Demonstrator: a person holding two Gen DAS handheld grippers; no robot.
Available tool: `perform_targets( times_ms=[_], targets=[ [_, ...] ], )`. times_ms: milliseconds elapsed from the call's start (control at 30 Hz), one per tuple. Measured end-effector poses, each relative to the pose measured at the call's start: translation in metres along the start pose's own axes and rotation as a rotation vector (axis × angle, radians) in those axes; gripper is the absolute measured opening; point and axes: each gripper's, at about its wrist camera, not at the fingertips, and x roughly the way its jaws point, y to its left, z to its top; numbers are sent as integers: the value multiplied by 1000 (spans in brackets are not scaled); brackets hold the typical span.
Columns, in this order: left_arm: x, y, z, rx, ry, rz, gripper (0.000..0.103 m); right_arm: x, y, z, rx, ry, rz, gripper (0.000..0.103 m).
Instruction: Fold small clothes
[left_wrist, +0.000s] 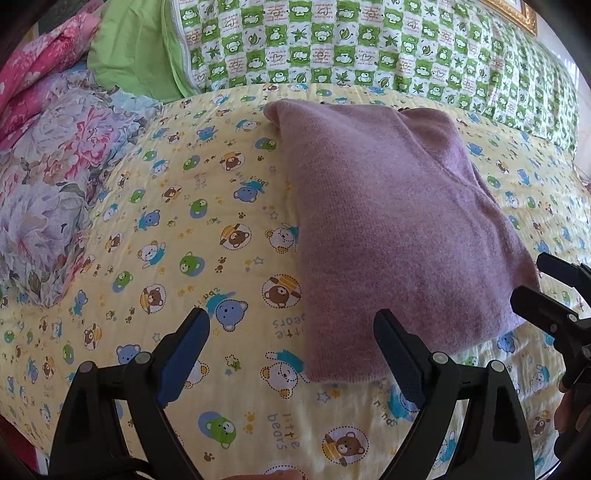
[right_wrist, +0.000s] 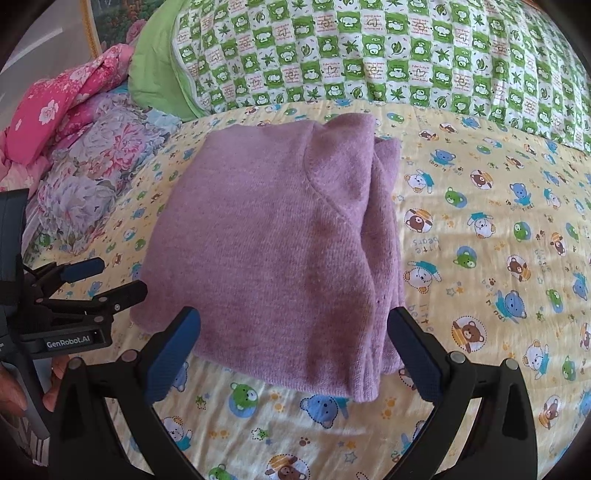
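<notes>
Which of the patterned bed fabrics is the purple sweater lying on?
The yellow bear-print sheet: the folded purple sweater rests on it, while the green checked quilt and floral bedding lie apart, behind and left.

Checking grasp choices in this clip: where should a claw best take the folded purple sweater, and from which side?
Probably the near hem of the purple sweater, coming in low from the near side. The stacked layers end there in a thick edge facing the open right claw; the open left claw could take the near-left corner. The smooth top offers nothing to pinch.
</notes>
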Motion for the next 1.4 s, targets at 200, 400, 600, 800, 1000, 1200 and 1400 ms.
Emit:
perform_targets(
  times_ms=[200,400,600,800,1000,1200,1400],
  targets=[
    [0,1,1,0,1,-6,91,-1,-1,1,2,-1,0,101],
    [-2,-1,0,5,-5,-9,91,-2,0,0,4,-1,5,101],
    [-6,-3,-1,8,-9,-19,91,-4,2,0,-1,-5,9,101],
    [-7,-1,-1,14,-12,-26,91,-6,3,1,0,-7,5,101],
    [-8,0,-1,10,-10,-27,91,-7,2,2,-1,-7,5,101],
    [-10,0,0,12,-17,-25,91,-7,4,1,1,-9,2,101],
    [-10,1,0,11,-19,-21,91,-9,3,3,-2,-8,4,101]
  ],
)
